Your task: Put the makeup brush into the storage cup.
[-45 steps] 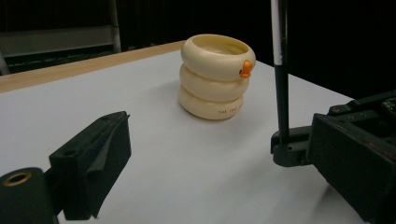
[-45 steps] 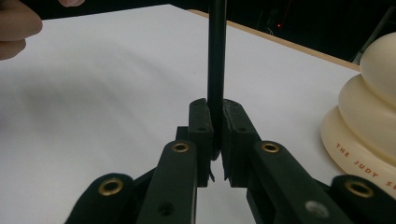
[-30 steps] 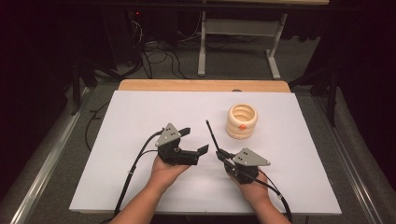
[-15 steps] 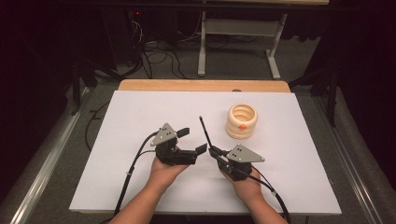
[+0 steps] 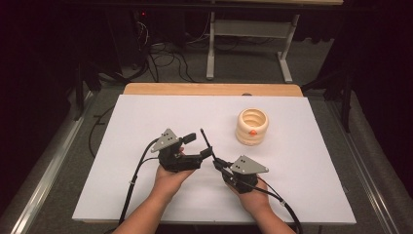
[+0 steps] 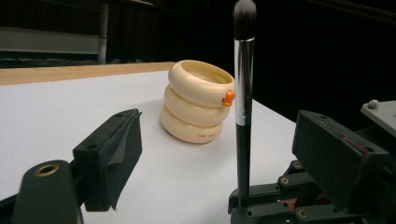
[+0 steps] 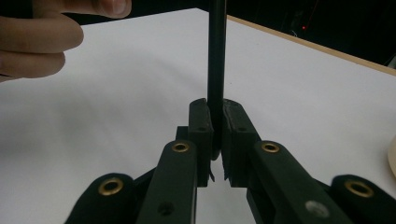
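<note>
The right hand-held gripper (image 5: 215,161) clamps the makeup brush (image 6: 243,100) upright near the cream holder (image 5: 252,126), so the closing, still-empty left hand-held gripper (image 5: 197,147) can take it.

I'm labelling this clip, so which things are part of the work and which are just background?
In the work:
- makeup brush, clamped upright in the right tongs
- left tongs, open beside the brush, jaws just been closing
- cream ringed holder

Background:
- white table
- wooden board at its far edge
- floor cables
</note>
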The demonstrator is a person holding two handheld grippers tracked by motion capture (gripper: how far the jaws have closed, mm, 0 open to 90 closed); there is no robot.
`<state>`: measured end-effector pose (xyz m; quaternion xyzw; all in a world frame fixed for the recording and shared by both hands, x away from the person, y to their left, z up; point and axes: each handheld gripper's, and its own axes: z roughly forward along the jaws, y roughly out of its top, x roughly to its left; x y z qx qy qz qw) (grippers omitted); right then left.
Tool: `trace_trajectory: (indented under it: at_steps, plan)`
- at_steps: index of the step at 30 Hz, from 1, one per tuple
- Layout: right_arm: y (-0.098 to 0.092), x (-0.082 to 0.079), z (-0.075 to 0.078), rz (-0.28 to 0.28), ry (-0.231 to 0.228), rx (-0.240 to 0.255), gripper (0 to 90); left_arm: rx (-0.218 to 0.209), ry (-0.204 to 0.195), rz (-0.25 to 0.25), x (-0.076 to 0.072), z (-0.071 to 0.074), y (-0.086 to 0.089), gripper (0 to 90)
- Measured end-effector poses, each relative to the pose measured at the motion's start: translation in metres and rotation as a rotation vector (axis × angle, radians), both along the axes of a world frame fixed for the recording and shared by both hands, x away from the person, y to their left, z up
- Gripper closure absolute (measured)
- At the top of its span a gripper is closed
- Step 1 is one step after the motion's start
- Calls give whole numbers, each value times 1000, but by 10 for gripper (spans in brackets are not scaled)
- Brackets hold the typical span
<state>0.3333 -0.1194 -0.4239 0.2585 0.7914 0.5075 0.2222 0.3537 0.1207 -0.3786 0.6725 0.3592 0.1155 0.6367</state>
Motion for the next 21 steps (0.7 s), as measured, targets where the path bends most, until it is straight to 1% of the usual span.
trace_trajectory:
  at_steps: [3, 11, 14, 16, 17, 20, 21]
  plan:
    - [0, 0, -1, -1, 3, -1, 861, -17, 4, 1, 0, 0, 2, 216]
    - [1, -1, -3, 7, 5, -11, 861, -16, 2, -4, 0, 0, 3, 376]
    - [1, -1, -3, 7, 3, -12, 861, -37, 4, -10, 0, 0, 4, 439]
    - [2, -1, -3, 8, 3, -12, 861, -43, -2, -12, -1, 0, 4, 474]
    - [2, -1, -3, 5, 10, -9, 861, -46, -2, -15, -1, 0, 4, 500]
    - [2, -1, -3, 9, 12, -11, 861, -53, 0, -26, -1, -1, 5, 552]
    - [2, -1, -3, 13, 5, -14, 861, -56, 2, -28, 0, -1, 5, 565]
